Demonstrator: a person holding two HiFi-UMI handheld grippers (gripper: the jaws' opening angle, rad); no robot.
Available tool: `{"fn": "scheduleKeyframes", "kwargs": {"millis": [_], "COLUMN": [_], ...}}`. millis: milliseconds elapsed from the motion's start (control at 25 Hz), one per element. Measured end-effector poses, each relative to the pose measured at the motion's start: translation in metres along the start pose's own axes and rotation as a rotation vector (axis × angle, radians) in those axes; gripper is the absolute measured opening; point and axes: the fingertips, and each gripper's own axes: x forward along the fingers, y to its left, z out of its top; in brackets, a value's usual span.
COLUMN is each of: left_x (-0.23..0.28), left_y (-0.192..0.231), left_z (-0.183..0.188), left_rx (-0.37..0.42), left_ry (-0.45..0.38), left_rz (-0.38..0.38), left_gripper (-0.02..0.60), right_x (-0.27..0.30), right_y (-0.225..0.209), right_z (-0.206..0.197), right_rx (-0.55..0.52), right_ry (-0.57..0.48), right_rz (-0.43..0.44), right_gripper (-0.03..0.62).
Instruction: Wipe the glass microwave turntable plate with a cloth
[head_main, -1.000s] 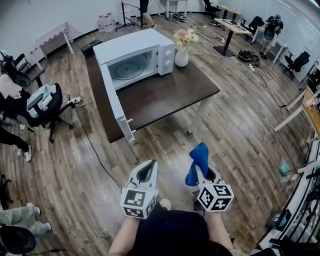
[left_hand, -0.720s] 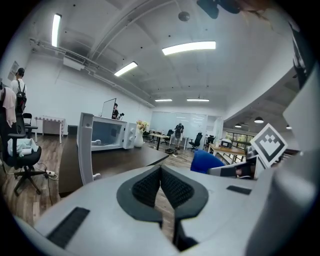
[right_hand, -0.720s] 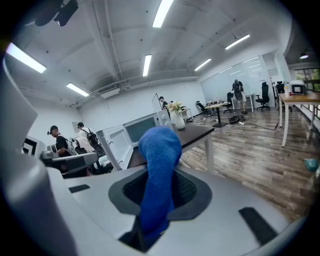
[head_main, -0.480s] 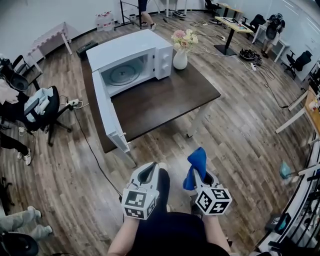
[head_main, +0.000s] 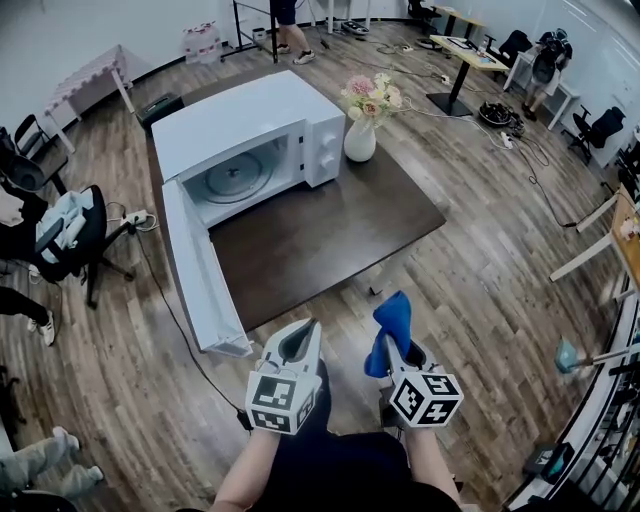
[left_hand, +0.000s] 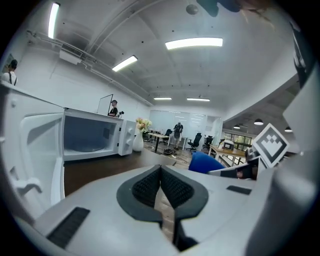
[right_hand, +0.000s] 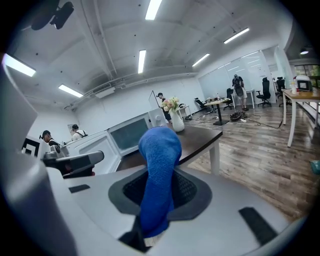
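A white microwave (head_main: 235, 130) stands on the dark table (head_main: 320, 235) with its door (head_main: 200, 275) swung open toward me. Inside lies the glass turntable plate (head_main: 232, 183), pale and round; the left gripper view shows it as a faint disc (left_hand: 84, 148). My right gripper (head_main: 398, 345) is shut on a blue cloth (head_main: 390, 328) that sticks up from its jaws (right_hand: 159, 172). My left gripper (head_main: 296, 345) is shut and holds nothing (left_hand: 161, 186). Both grippers hang near my body, short of the table's near edge.
A white vase of flowers (head_main: 363, 122) stands on the table right of the microwave. Office chairs (head_main: 60, 235) and a cable lie on the wood floor at the left. Desks and people are far back.
The table and microwave have come closer and lower in the head view as I walked forward. The grippers keep their pose, the cloth still held.
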Motion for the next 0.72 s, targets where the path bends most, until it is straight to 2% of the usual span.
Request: {"fn": "scheduleKeyframes", "kwargs": {"millis": [400, 720], "left_x": [0.094, 0.118], "left_y": [0.077, 0.130], "left_z": [0.041, 0.045], "left_rx": [-0.048, -0.105], "left_ry": [-0.028, -0.041], "left_rz": [0.033, 0.124], "left_gripper": [0.005, 0.005], "right_x": [0.129, 0.197], "right_y": [0.011, 0.030], "right_z": [0.073, 0.095], "right_rx": [-0.078, -0.156], "right_ry": [0.046, 0.090], "right_rz": [0.064, 0.122], "right_gripper": [0.069, 0.072]}}
